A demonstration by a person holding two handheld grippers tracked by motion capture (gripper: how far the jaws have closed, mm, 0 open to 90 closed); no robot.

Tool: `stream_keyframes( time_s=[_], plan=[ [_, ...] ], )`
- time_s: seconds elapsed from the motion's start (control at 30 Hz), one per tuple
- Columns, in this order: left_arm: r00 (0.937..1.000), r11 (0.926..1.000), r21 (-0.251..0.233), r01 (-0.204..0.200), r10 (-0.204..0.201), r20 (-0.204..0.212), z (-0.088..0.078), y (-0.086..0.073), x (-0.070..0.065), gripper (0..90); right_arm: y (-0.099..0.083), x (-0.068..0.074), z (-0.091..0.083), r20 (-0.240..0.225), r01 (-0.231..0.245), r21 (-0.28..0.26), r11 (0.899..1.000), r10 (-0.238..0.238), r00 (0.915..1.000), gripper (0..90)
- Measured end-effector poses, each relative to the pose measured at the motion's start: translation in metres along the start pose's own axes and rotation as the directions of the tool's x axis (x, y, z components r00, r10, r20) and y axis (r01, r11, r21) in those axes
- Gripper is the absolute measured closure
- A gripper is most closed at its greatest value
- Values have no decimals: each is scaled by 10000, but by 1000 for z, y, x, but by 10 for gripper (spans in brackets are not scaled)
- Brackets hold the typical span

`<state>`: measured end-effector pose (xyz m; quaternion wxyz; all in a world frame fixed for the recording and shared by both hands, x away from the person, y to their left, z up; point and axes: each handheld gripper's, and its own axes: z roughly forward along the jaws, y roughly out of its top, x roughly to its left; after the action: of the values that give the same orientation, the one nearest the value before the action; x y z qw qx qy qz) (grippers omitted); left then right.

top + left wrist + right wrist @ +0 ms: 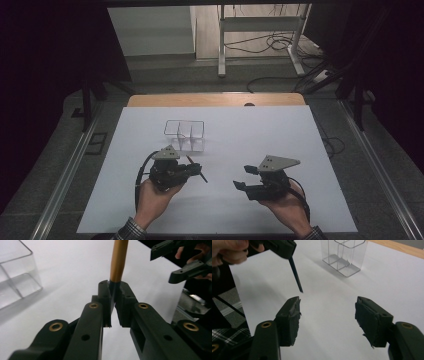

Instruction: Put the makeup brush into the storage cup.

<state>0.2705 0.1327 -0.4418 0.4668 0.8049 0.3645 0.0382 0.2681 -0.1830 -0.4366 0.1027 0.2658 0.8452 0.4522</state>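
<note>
Compartments in the clear plastic organiser (184, 134) stand bare: its thin see-through walls split it into cells, and all you see through them is the white sheet beneath. It sits upright on the white table cover (260, 135), just beyond your left gripper (192, 170).

That left gripper is clamped tight on a pencil-like stick (119, 260). Seen from along its own jaws, the stick has a smooth golden-brown shaft that rises straight out between the pads, darkening where it enters the grip. From your right gripper's camera, the other end (295, 275) juts below the left gripper as a slim dark rod tapering to a point, held off the sheet and slanting down towards your right side. In the high view the stick lies across the left jaws, tilted, between the organiser and your right hand.

Your right gripper (244, 177) has its jaws standing well apart with nothing between the pads (292, 320); it sits near the left one, jaws aimed towards it.

Around you, the bare wooden table edge (215, 99) shows past the cover, and a metal stand (260, 35) and loose cables (280, 42) lie on the floor beyond. No object lies between the stick and the organiser.
</note>
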Motion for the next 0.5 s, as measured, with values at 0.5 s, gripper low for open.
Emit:
stream_keyframes(
  time_s=[0.5],
  plan=[
    [9967, 9995, 239, -185, 204, -788, -13, 4, 15, 835, -14, -9, -5, 332, 159, 374, 9992, -171, 9993, 213]
  ],
)
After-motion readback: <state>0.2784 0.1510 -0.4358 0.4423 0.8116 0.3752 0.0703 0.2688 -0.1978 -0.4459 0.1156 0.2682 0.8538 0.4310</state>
